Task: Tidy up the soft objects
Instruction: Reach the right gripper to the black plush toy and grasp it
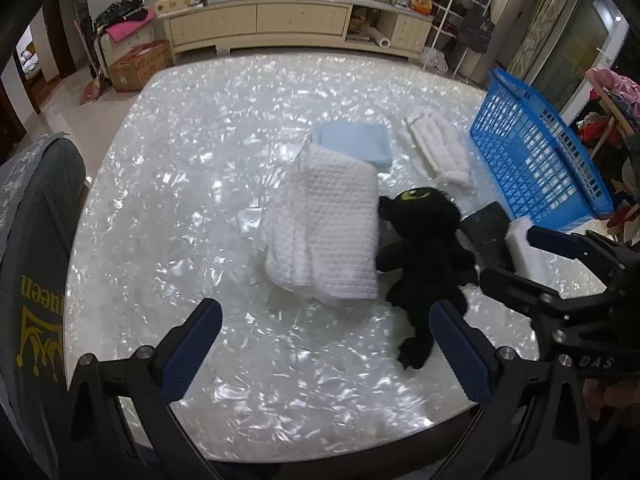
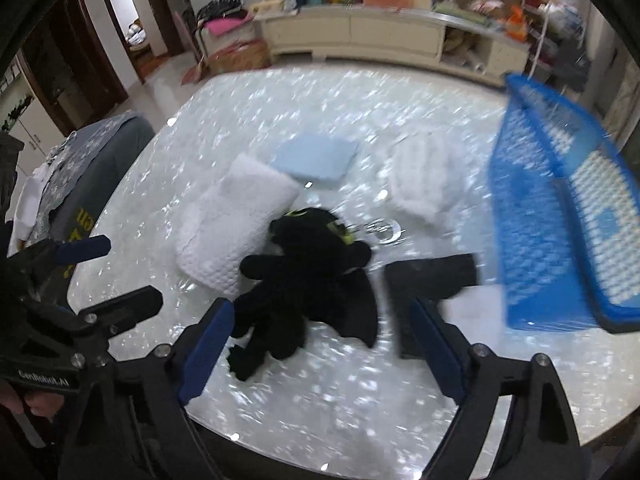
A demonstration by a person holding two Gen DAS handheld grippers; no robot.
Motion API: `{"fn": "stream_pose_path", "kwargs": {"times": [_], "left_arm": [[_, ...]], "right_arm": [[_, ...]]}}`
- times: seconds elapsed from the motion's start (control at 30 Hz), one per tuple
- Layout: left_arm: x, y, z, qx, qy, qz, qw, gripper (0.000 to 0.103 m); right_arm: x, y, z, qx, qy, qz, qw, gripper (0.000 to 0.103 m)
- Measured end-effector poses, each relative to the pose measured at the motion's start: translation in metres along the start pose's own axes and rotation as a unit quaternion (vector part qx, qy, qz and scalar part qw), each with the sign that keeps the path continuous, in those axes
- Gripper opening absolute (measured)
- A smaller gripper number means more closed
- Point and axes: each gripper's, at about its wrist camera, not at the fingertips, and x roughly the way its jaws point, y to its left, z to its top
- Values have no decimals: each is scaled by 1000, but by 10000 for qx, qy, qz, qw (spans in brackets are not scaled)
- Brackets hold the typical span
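Note:
A black plush dragon [image 1: 420,248] [image 2: 308,276] with green eyes lies on the shiny white table [image 1: 180,160]. Against its left side is a folded white waffle towel [image 1: 328,232] [image 2: 236,224]. Behind them lie a light blue folded cloth [image 1: 356,140] [image 2: 316,156] and a white fluffy cloth [image 1: 440,148] [image 2: 428,176]. A dark folded cloth [image 1: 488,236] [image 2: 432,276] lies right of the plush. My left gripper [image 1: 324,306] [image 2: 131,269] is open in front of the towel. My right gripper [image 2: 320,307] [image 1: 509,255] is open, with the plush's legs showing between its fingers, untouched.
A blue slatted basket [image 1: 536,160] [image 2: 560,220] stands at the table's right edge. A chair with a grey cover [image 1: 36,240] is against the left edge. A cream cabinet [image 1: 280,20] loaded with clutter lines the far wall. The table's front edge is just below both grippers.

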Motion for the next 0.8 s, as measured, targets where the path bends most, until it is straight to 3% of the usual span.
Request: {"fn": "stream_pose_path", "kwargs": {"times": [0.3, 0.37, 0.43, 0.7, 0.8], "left_arm": [[35, 17, 14, 56, 261, -73, 9996, 103], [42, 18, 16, 90, 305, -18, 9995, 103], [49, 19, 18, 115, 328, -39, 9994, 103], [61, 18, 18, 169, 392, 11, 9991, 103], [61, 16, 16, 236, 415, 91, 9988, 102]], "right_arm": [[53, -8, 18, 522, 722, 232, 9957, 86], [63, -15, 18, 750, 916, 293, 9925, 79], [69, -13, 17, 815, 1001, 314, 9911, 78], [80, -5, 14, 535, 1064, 80, 9928, 75], [81, 3, 11, 241, 993, -107, 9947, 61]]}}
